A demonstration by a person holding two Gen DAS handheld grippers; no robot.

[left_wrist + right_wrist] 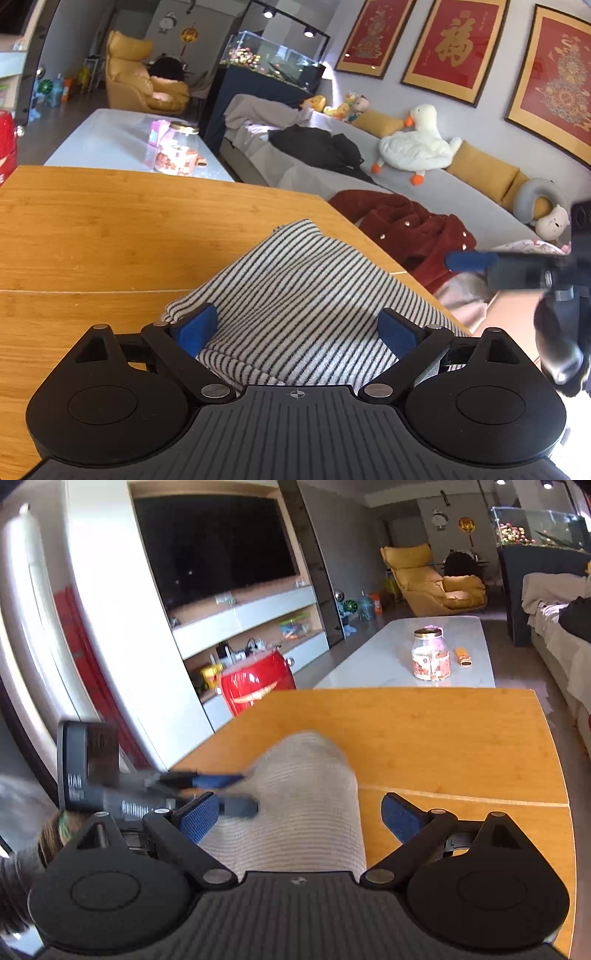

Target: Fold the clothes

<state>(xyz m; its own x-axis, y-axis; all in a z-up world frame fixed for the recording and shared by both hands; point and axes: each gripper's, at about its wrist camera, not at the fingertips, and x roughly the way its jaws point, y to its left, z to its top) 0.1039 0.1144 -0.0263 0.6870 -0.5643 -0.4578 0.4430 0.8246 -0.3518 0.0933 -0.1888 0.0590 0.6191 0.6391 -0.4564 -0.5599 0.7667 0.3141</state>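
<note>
Both grippers are hovering with jaws spread wide over a striped top (295, 295) on a wooden table (110, 236). Left gripper (299, 328) is showing blue pads (195, 328) parted on either side of the cloth, holding nothing; the top is lying bunched beneath it, running toward the table's right edge. Right gripper (299, 812) is likewise gaping above the same garment, which is appearing blurred in its view, stretching away down the middle of the board. Each tool is showing at the edge of the other's camera, smeared by blur, the right one off the table's right side. Beyond the table, a red coat (410, 232) is lying on a grey sofa (443, 192) beside a plush goose (417, 144), and a jar (431, 653) is standing on a white coffee table (388, 657).
</note>
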